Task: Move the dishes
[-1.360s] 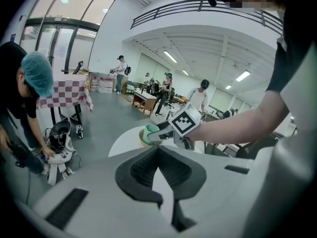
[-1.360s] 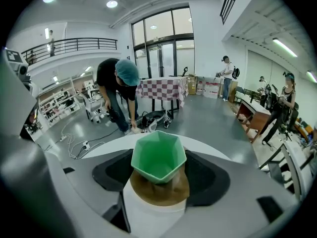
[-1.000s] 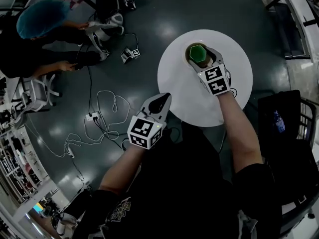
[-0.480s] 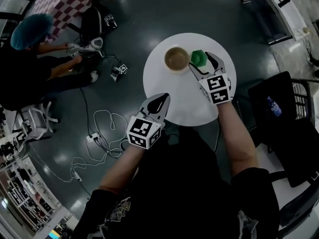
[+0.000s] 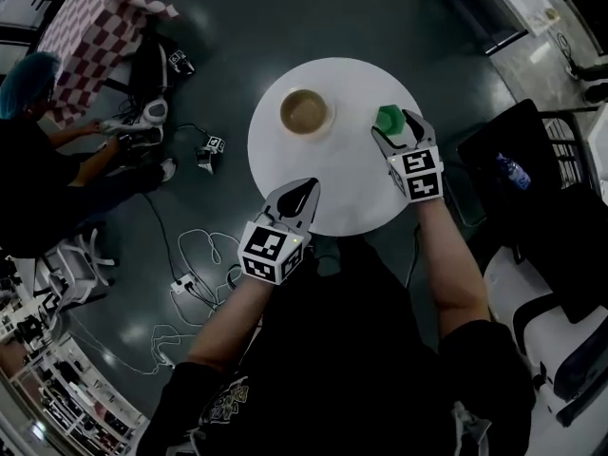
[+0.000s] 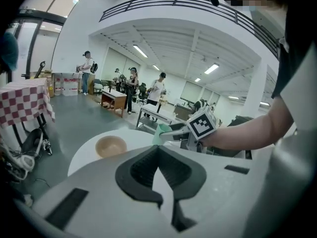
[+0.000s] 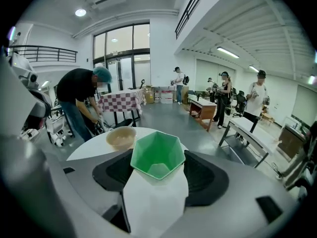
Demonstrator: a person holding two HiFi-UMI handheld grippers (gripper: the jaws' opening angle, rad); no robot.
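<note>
Right gripper view shows the right hand-held gripper clamped on a green cup, upright near the right edge of the tabletop. Whether the cup touches the surface I cannot tell. The left hand-held gripper hangs at the near edge, jaws together and empty. A tan bowl sits well apart. The cup's placing seems in hand. Next it needs lowering level, then the jaws parted.

The green hexagonal cup, a second ago sitting in the tan bowl, is now out of it, clamped in the right gripper at the right edge of the white round table. The bowl now shows uncovered at the table's upper left, well apart from the cup.
</note>
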